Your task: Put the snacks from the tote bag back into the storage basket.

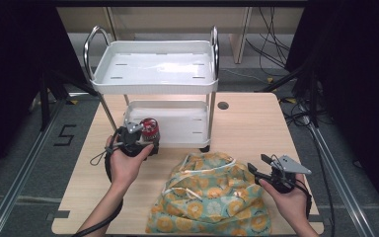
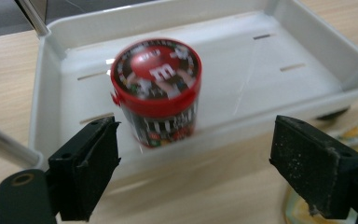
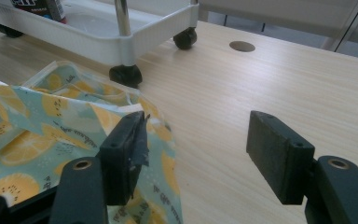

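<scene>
A candy jar [image 1: 149,129] with a red lid stands upright in the front left corner of the lower tray [image 1: 185,127] of a white cart. My left gripper [image 1: 139,134] is just in front of it, open. In the left gripper view the jar [image 2: 156,88] sits beyond the jaws, blurred, and the gripper [image 2: 196,144] holds nothing. A lemon-print cloth bag [image 1: 209,197] lies on the table's near side. My right gripper [image 1: 258,164] is open at the bag's right edge. In the right gripper view its [image 3: 198,140] left jaw hangs over the bag's edge [image 3: 37,126].
The two-tier white cart [image 1: 155,69] stands on castors [image 3: 126,74] at the middle and back of the wooden table [image 1: 256,123]. A round hole [image 1: 222,105] is in the tabletop right of the cart. Bare wood lies to the right of the bag.
</scene>
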Motion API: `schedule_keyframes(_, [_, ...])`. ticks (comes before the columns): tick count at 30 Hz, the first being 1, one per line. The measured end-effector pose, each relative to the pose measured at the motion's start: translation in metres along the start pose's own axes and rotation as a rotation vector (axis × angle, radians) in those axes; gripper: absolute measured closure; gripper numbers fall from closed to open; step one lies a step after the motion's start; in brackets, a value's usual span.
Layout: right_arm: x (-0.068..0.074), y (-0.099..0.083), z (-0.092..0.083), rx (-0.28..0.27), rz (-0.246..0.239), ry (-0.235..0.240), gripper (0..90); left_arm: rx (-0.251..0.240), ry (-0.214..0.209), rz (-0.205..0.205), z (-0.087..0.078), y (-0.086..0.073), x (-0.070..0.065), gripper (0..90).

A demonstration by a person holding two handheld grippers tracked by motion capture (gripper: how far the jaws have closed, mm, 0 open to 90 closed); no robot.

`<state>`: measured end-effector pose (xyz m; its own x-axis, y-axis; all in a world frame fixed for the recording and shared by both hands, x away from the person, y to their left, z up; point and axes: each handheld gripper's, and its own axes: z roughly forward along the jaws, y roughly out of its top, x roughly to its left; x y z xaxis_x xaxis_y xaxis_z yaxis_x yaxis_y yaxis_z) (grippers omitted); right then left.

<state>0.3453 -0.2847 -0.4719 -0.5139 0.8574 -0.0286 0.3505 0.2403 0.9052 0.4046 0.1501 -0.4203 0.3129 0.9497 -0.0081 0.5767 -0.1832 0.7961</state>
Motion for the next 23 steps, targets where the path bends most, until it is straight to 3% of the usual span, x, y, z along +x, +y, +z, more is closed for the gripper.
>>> schedule_keyframes(4, [-0.001,0.0,0.0,-0.004,-0.01,-0.004,38.5,-0.017,-0.034,-0.029,-0.007,-0.017,-0.002,15.1])
schedule_keyframes(11, [0.0,0.0,0.0,-0.012,-0.005,-0.006,38.5,-0.016,-0.038,0.0,-0.015,-0.053,-0.006,15.3])
schedule_keyframes(18, [0.001,0.0,-0.001,-0.003,0.007,-0.003,38.5,-0.078,-0.059,-0.017,-0.022,-0.087,-0.007,16.6])
schedule_keyframes(20, [0.0,0.0,0.0,-0.006,-0.006,-0.001,38.5,-0.112,-0.042,-0.026,-0.025,-0.09,-0.002,17.0])
schedule_keyframes(21, [0.003,0.0,-0.002,0.012,0.027,-0.004,38.5,-0.13,-0.028,-0.031,-0.026,-0.091,0.0,17.1])
schedule_keyframes(22, [-0.001,0.0,-0.001,-0.01,-0.031,-0.005,38.4,-0.139,-0.022,-0.026,-0.027,-0.092,0.002,17.2])
schedule_keyframes(23, [0.001,0.0,-0.001,-0.016,-0.008,0.003,38.4,-0.164,-0.021,-0.042,-0.027,-0.094,0.002,17.6])
